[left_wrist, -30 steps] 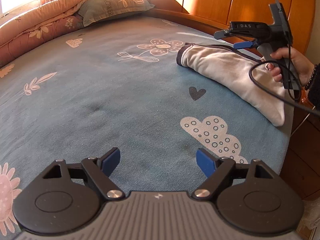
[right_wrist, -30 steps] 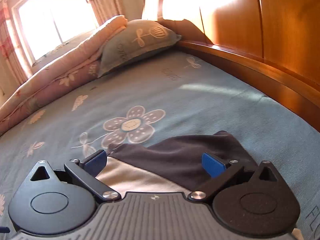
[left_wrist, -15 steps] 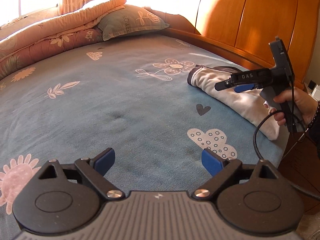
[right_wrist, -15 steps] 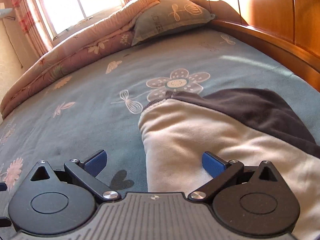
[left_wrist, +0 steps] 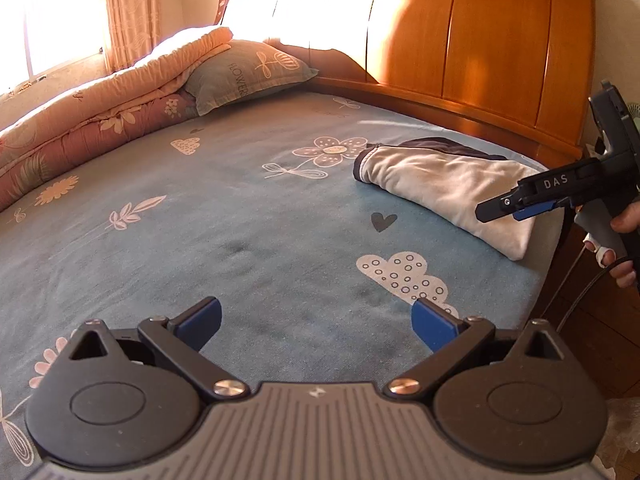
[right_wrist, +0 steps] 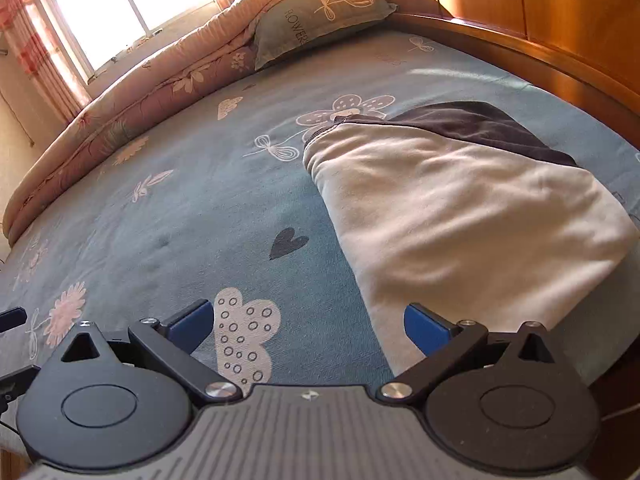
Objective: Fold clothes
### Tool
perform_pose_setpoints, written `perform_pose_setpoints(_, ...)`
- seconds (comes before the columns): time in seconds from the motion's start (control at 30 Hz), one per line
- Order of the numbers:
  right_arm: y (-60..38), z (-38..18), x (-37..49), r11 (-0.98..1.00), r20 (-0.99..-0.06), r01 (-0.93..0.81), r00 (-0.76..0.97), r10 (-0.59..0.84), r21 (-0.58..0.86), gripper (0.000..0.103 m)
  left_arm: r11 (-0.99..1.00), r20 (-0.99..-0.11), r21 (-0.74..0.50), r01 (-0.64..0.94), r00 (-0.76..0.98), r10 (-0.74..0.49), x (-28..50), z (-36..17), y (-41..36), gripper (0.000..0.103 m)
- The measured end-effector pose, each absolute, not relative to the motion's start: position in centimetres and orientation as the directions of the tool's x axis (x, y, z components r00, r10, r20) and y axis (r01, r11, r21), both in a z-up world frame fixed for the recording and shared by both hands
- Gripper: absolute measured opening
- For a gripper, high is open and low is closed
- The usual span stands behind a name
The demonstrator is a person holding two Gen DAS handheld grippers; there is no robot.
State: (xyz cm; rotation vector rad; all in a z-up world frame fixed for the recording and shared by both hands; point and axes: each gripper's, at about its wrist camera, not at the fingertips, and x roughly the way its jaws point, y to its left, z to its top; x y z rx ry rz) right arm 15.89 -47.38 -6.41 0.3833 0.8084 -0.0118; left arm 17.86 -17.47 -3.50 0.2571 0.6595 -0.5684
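A folded cream garment [left_wrist: 448,192] with a dark lining lies flat on the blue patterned bedsheet [left_wrist: 240,220] near the bed's right corner; it fills the right half of the right wrist view as the garment [right_wrist: 460,216]. My left gripper [left_wrist: 316,322] hovers over bare sheet near the front edge, its jaws opening wide with nothing between them. My right gripper [right_wrist: 306,326] is open and empty, above the sheet just short of the garment's near end. In the left wrist view the right gripper [left_wrist: 516,206] appears side-on at the far right, held by a hand [left_wrist: 620,240].
A wooden headboard [left_wrist: 480,52] runs along the back and right of the bed. A grey-green pillow [left_wrist: 248,72] and a rolled pink quilt [left_wrist: 100,108] lie along the far left side. A bright window [right_wrist: 120,4] with curtains stands beyond them.
Both grippers have pulled back and up from the garment, which now lies free on the sheet. The left jaws have spread wider. The right gripper moved off the garment toward the bed's near edge.
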Motion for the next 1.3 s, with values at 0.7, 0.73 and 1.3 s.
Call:
perform_pose_setpoints(0.7,-37.8,-4.2,3.4,0.954,-0.774,0.299,0.606,-0.184,0.007,0.103,0.791,-0.659,-0.105,0.603,0.553,-0.509,12.6,-2.6,-18.1,0.101)
perform_pose_setpoints(0.73,-37.5,-3.8,3.1,0.954,-0.767,0.299,0.613,-0.187,0.007,0.103,0.788,-0.657,-0.097,0.608,0.556,-0.509,12.3,-2.4,-18.2,0.101)
perform_pose_setpoints(1.3,-33.1,-1.2,-2.6,0.955,-0.687,0.294,0.701,-0.191,0.034,0.103,0.795,-0.604,-0.029,0.606,0.623,-0.497,7.4,0.8,-18.6,0.101)
